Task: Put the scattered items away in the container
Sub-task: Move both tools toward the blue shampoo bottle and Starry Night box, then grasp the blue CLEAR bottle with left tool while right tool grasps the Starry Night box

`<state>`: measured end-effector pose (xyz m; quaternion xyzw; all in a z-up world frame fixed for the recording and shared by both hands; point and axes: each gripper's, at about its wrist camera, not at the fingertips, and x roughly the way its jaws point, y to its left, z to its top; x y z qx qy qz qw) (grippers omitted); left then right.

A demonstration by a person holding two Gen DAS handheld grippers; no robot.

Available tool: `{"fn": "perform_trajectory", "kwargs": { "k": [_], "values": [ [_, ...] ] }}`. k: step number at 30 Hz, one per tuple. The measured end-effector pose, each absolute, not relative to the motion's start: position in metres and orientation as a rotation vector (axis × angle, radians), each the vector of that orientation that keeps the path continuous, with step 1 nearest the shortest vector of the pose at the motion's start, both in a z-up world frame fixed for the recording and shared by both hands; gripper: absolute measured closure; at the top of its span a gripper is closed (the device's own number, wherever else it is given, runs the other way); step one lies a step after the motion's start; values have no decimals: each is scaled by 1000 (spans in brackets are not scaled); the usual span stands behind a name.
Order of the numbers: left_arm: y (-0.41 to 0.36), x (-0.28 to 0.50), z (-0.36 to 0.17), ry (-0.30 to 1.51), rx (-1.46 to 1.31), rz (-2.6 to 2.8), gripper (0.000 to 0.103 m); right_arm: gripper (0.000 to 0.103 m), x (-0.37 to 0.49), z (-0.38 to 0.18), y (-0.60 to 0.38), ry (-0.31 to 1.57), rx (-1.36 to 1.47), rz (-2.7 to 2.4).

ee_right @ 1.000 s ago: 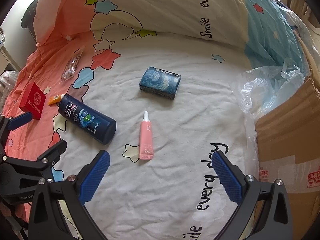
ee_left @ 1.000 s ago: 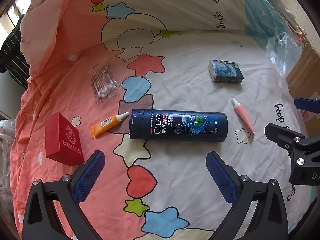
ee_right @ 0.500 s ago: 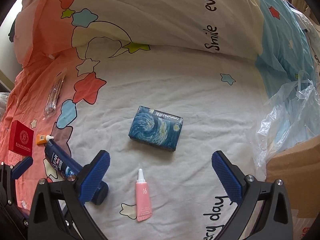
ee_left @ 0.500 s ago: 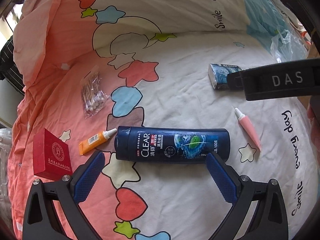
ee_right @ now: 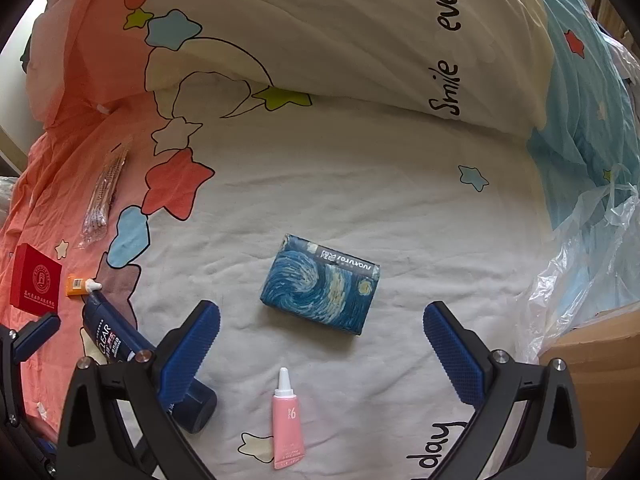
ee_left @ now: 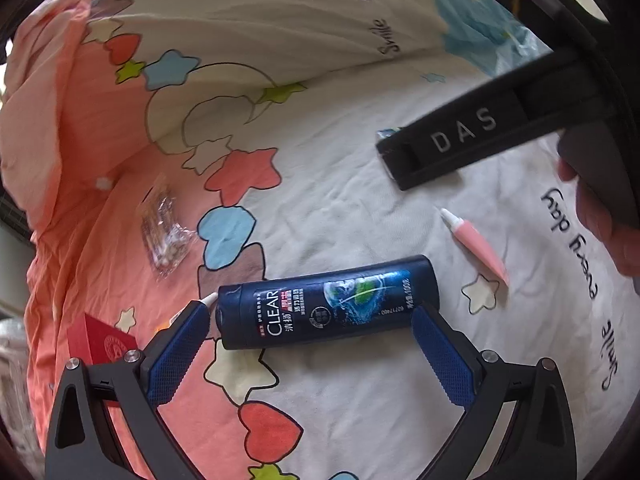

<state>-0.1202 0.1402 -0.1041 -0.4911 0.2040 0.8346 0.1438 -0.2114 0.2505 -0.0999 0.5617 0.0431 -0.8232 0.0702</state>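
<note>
Left hand-held gripper is spread wide, low over the bed, its blue pads flanking the shampoo bottle end to end; contact with the bottle can't be confirmed. Bottle lies on its side, cap toward the pink side of the sheet. An orange tube sits just off the cap, mostly hidden behind the left pad in the left view. Red box is near the bed's left edge, swab pack beyond it on the pink area. Right hand-held gripper is also spread, nothing between the pads, hovering just short of the starry blue box mid-bed. Pink tube lies flat nearer than that box, nozzle pointing at it, apart from it. Cardboard box with a clear plastic bag sits off the bed's right edge. In the left view the right tool's black body crosses above and covers most of the blue box; a hand grips it.
</note>
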Motion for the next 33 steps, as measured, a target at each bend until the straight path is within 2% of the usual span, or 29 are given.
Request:
{"fn": "perform_trajectory", "kwargs": {
  "k": [4, 8, 13, 20, 27, 33],
  "values": [
    [144, -120, -105, 705, -1342, 2263, 0, 1, -214, -101, 249, 168, 1690, -2473],
    [148, -130, -108, 664, -1335, 2128, 0, 1, -217, -101, 244, 217, 1693, -2475],
    [159, -129, -110, 784, -1275, 2037, 0, 1, -217, -101, 239, 277, 1707, -2467],
    [158, -129, -126, 896, -1264, 1906, 0, 1, -213, -103, 227, 462, 1615, -2349],
    [160, -123, -138, 936, -1251, 1839, 0, 1, -200, -90, 221, 805, 1424, -2126],
    [159, -121, -143, 919, -1249, 1820, 0, 1, -200, -89, 221, 880, 1344, -1995]
  ]
}}
